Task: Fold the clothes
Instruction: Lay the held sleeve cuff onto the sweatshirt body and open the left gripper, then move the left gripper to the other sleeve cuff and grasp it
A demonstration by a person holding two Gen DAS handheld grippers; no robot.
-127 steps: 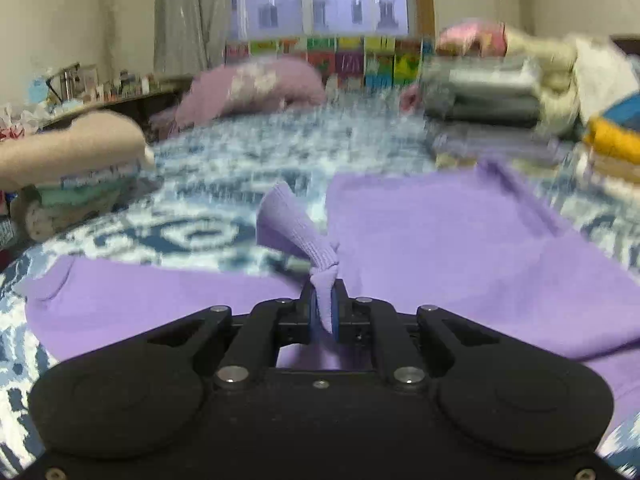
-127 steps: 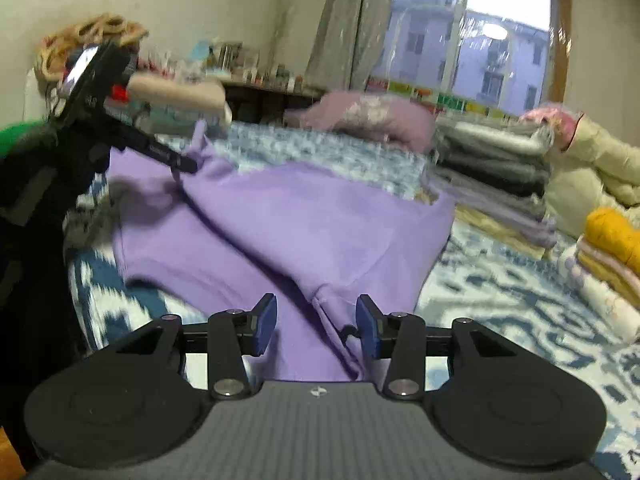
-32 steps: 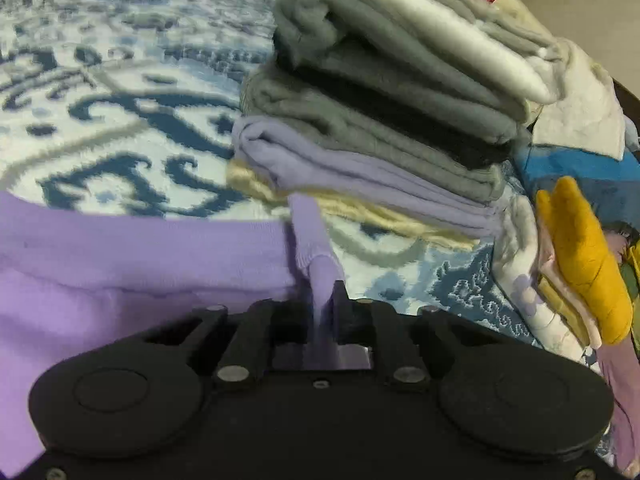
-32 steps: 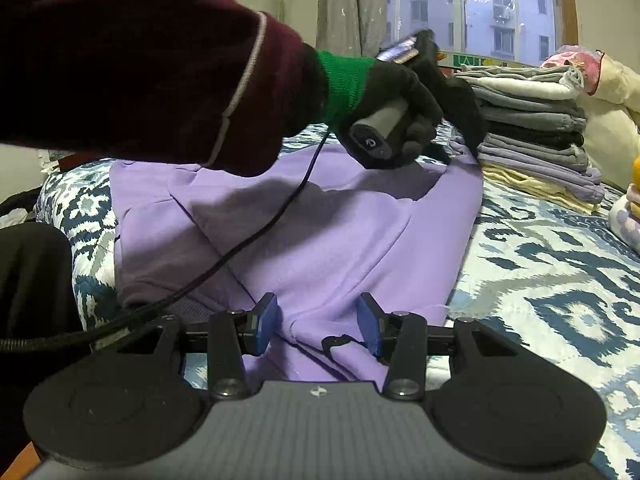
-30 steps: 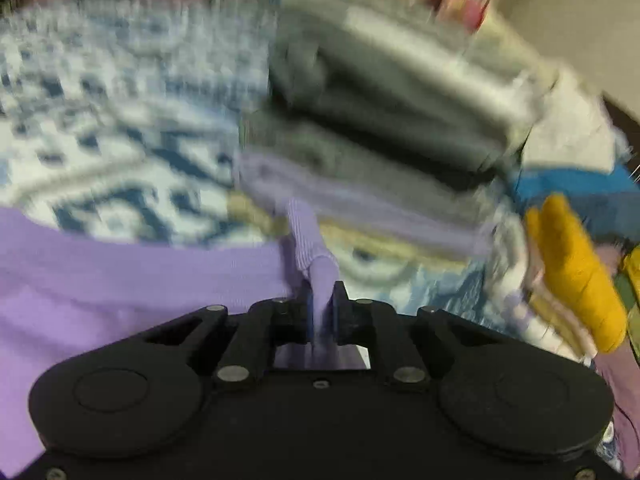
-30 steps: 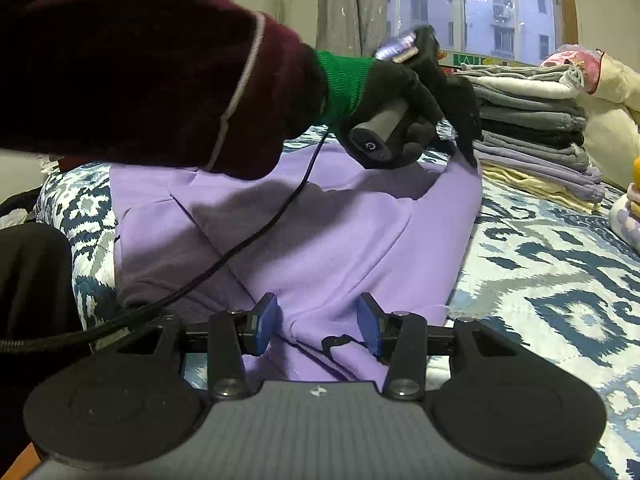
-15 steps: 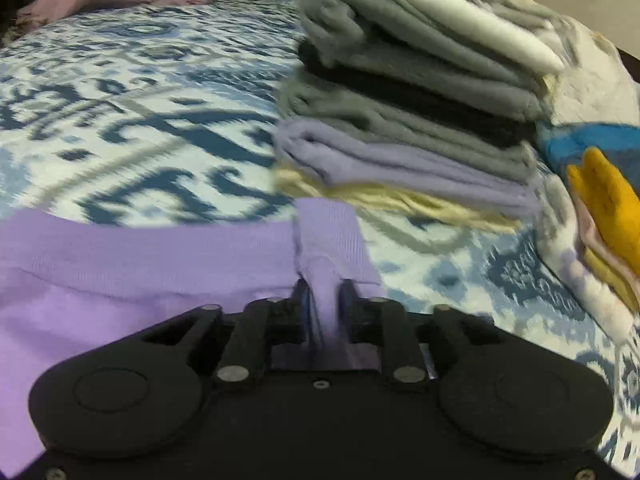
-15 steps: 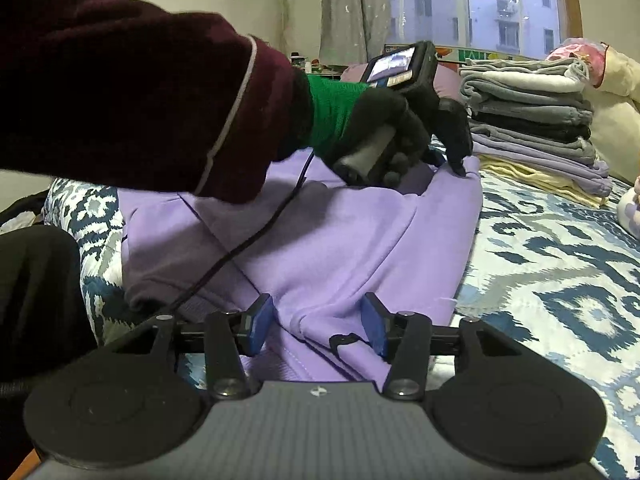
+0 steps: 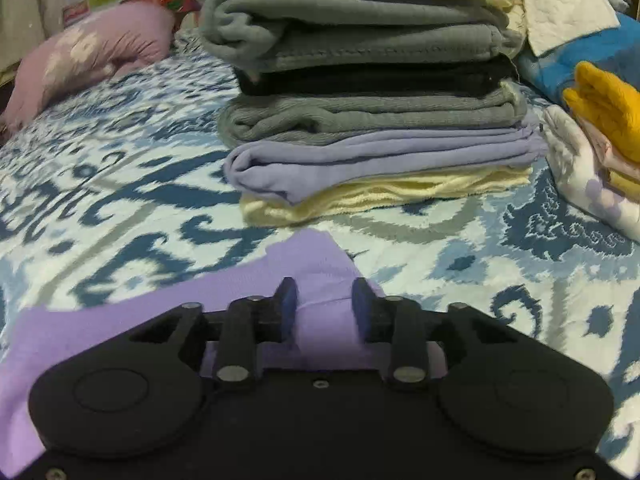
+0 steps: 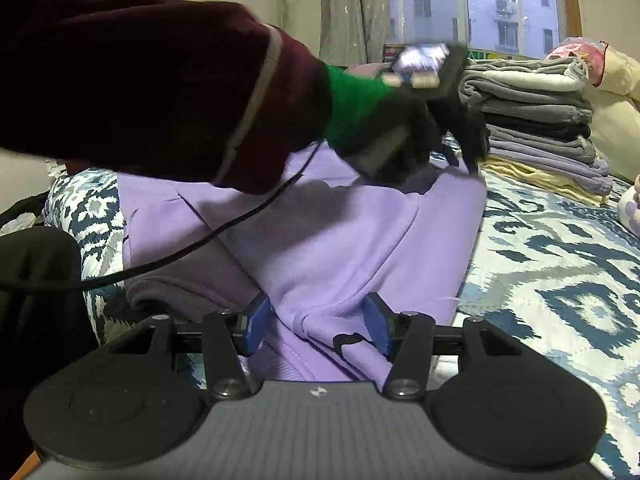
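A purple sweatshirt [image 10: 340, 232] lies spread on the patterned bedspread [image 10: 560, 264]. In the left wrist view its sleeve cuff [image 9: 316, 264] rests flat on the bed, in front of the folded stack. My left gripper [image 9: 324, 304] stands over the cuff with its jaws opening; the cloth lies between the pads and they do not press it. A gloved hand [image 10: 400, 140] holds that left gripper [image 10: 464, 160] at the garment's far corner. My right gripper [image 10: 316, 322] is open at the near edge, with a fold of the purple cloth lying loosely between its fingers.
A tall stack of folded grey, black, lilac and cream clothes [image 9: 372, 120] stands just beyond the cuff. Yellow and blue garments [image 9: 608, 112] lie to its right, a pink pillow [image 9: 92, 52] at far left. A dark sleeve and a cable [image 10: 200, 244] cross the right wrist view.
The left jaws have parted and let go of the sleeve cuff, which now lies flat. The left gripper has sunk lower and rolled level. The right gripper has stayed put.
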